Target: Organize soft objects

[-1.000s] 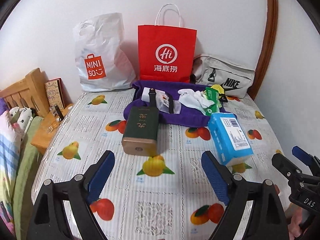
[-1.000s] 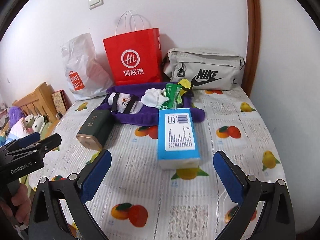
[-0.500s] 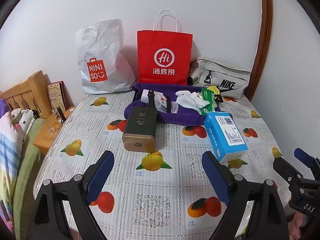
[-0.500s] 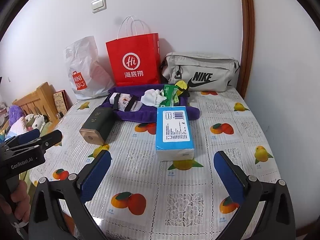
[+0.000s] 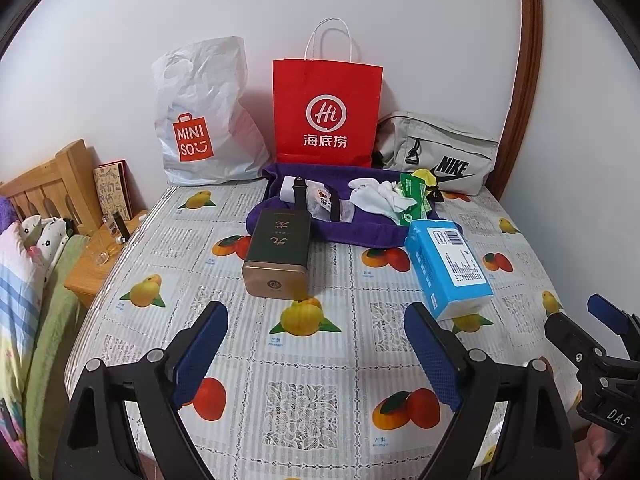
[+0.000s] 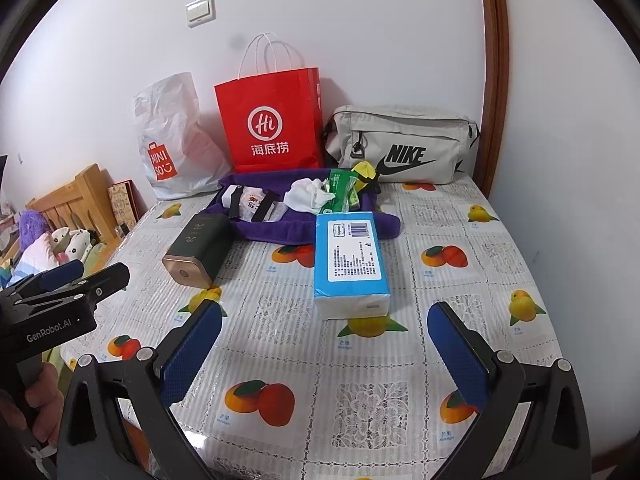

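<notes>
Low in both views, each gripper stands with its blue pads wide apart and nothing between them: the left gripper (image 5: 316, 354) over the bare tablecloth (image 5: 312, 400) at the bottom of the left wrist frame, the right gripper (image 6: 324, 354) the same at the bottom of the right wrist frame. Centre frame in the left view lies a dark green tin (image 5: 278, 254) on its side, gold end toward the camera, just touching the purple cloth (image 5: 360, 234) behind it. Right of centre sits a blue tissue pack (image 5: 450, 266), its far end at the cloth's edge. On the cloth, above centre, lie white socks (image 5: 378, 198), a green packet (image 5: 414, 200), a yellow item (image 5: 426, 176) too small to make out, and small packets under black straps (image 5: 320, 200). Along the wall at the top stand a white Miniso bag (image 5: 208, 120), a red paper bag (image 5: 326, 112) and a grey Nike bag (image 5: 438, 150). A hand (image 6: 28, 404) shows at the lower left of the right view.
</notes>
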